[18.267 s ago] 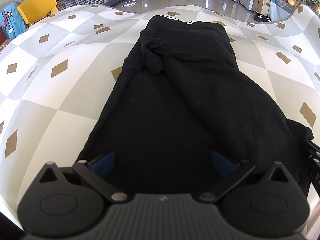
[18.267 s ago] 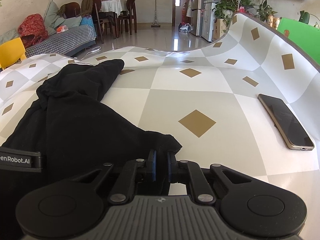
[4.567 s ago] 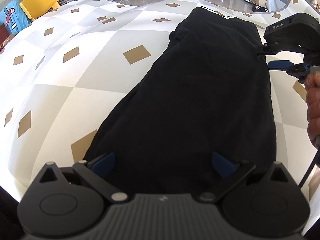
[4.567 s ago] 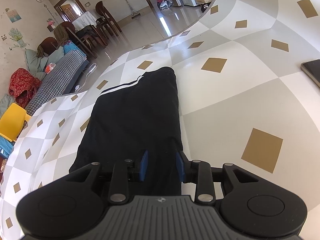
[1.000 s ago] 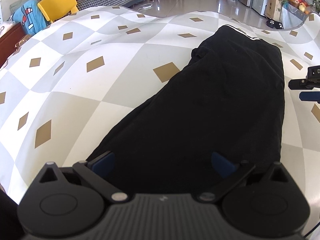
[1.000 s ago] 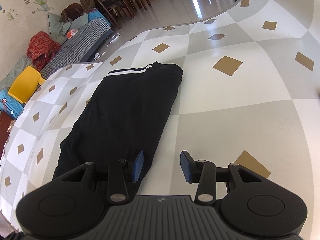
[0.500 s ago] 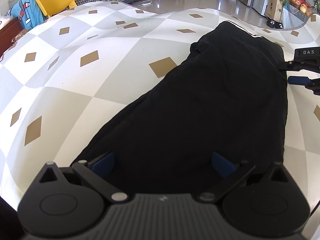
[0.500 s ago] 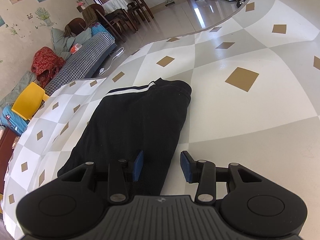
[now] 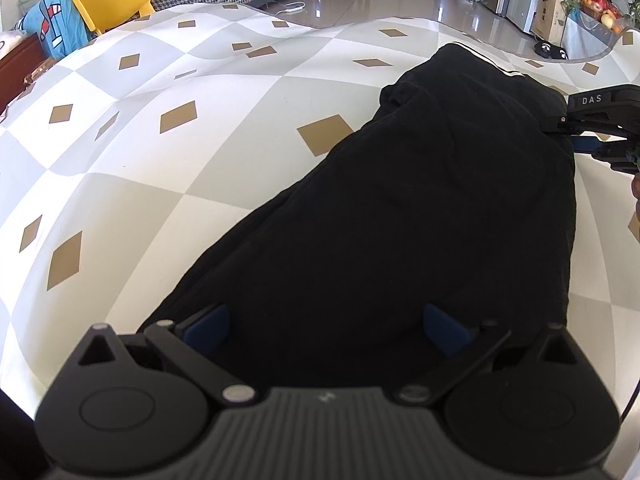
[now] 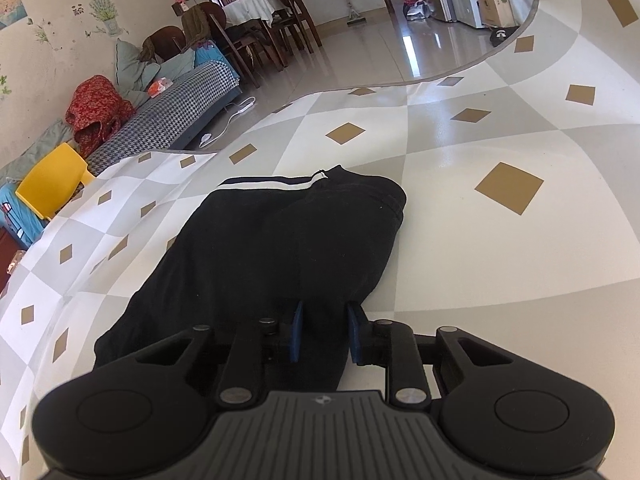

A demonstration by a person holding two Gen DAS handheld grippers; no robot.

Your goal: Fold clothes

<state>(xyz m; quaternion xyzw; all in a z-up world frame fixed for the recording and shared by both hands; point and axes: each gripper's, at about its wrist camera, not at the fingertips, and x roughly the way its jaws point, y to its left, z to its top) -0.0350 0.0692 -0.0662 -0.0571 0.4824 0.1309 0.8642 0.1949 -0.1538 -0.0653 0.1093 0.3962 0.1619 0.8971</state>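
Black garment (image 9: pixel 400 220), folded into a long strip, lies on the checked table cover (image 9: pixel 160 152); it fills the centre and right of the left wrist view. White stripe at its far end, upper centre of the right wrist view (image 10: pixel 272 184). Yellow chair (image 9: pixel 114 0) upper left, beyond the table edge. Left gripper (image 9: pixel 326 326), bottom of frame, blue pads spread wide over the cloth's near end, nothing pinched. Right gripper (image 10: pixel 324 332), bottom centre of its view, jaws closing with the garment's right edge between the pads; whether they press it yet, cannot tell.
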